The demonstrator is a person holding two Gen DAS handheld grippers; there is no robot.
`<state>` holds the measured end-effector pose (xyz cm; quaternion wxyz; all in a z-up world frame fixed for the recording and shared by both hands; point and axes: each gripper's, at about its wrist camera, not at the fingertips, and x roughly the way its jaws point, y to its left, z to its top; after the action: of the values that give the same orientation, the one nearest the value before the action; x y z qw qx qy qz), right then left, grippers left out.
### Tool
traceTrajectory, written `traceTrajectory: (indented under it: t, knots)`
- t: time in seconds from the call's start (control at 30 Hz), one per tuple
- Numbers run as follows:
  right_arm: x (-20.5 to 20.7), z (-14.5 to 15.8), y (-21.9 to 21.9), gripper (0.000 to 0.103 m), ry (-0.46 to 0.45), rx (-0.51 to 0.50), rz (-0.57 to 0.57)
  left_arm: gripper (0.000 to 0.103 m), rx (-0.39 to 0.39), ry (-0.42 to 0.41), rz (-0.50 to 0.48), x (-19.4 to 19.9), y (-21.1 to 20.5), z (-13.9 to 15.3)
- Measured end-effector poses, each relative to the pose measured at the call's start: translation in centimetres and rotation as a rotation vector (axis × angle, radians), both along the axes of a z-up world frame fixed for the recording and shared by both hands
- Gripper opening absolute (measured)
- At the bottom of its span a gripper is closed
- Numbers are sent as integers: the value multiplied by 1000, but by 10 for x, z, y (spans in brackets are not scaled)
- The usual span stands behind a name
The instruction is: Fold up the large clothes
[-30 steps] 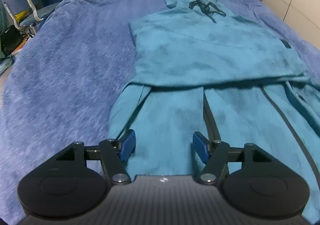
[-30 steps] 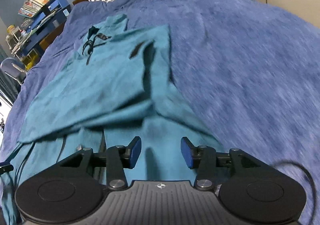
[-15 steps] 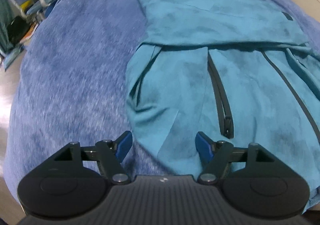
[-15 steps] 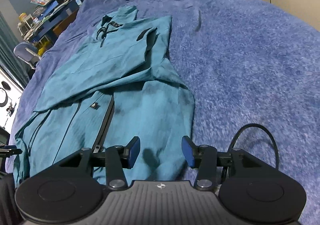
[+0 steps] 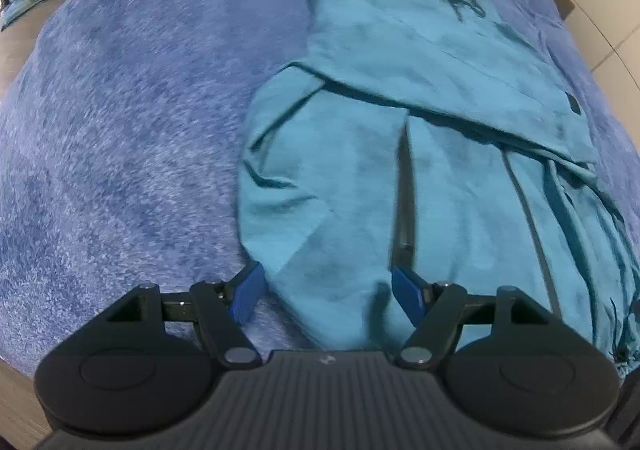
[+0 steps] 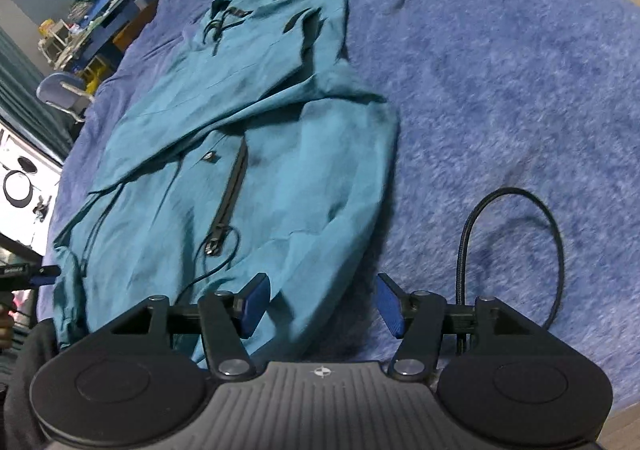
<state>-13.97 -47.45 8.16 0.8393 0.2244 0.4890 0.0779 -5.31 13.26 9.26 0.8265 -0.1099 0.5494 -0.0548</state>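
A teal zip-front jacket (image 5: 420, 154) lies spread on a bed covered by a fuzzy blue blanket (image 5: 132, 122), collar toward the headboard and hem toward the cameras. The fold looks part done: both sleeves appear already laid across the chest, forming a flat band over the upper half, while the lower half with its dark zipper (image 6: 228, 198) still lies full length. What seems left is to bring the hem up toward the collar, perhaps in more than one fold.

The left claw (image 5: 326, 292) hangs over the hem corner on its side, jaws standing wide apart with cloth below the gap but nothing pinched. The right claw (image 6: 322, 302) sits over the opposite hem corner; its jaws have just been opening and now stand wide, with the jacket's edge beneath them and no grip on it. Both point steeply down at the near edge, so the next move is likely a pinch on each corner.

The nearest strip of hem is hidden behind the claw bodies in both views. Motion blur softens the cloth near the pads, so I cannot tell whether the pads touch it. The far sleeve layering is hard to read. A black cable (image 6: 516, 246) loops over the blanket beside the right claw.
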Motion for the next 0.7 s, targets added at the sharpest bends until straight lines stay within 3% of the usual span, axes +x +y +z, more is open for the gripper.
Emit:
traceTrajectory:
  t: [0.23,0.43,0.57,0.6,0.63,0.67,0.7]
  knots:
    - [-5,3,9,56,16,21,56,69,74,-9,-121,-9,-44,14]
    - [-4,2,16,51,40,29,101,69,136,127,-164,12,-63,-24]
    - [-7,3,14,47,39,41,125,68,116,186,-149,21,-59,-41]
    - [-9,4,14,41,37,40,130,64,107,187,-144,22,-57,-40]
    - [-9,4,13,31,34,36,133,52,106,182,-147,22,-56,-38]
    - [-10,3,11,27,30,33,135,43,101,176,-148,20,-54,-33]
    - [-12,5,9,23,19,37,133,24,95,168,-140,18,-48,-28]
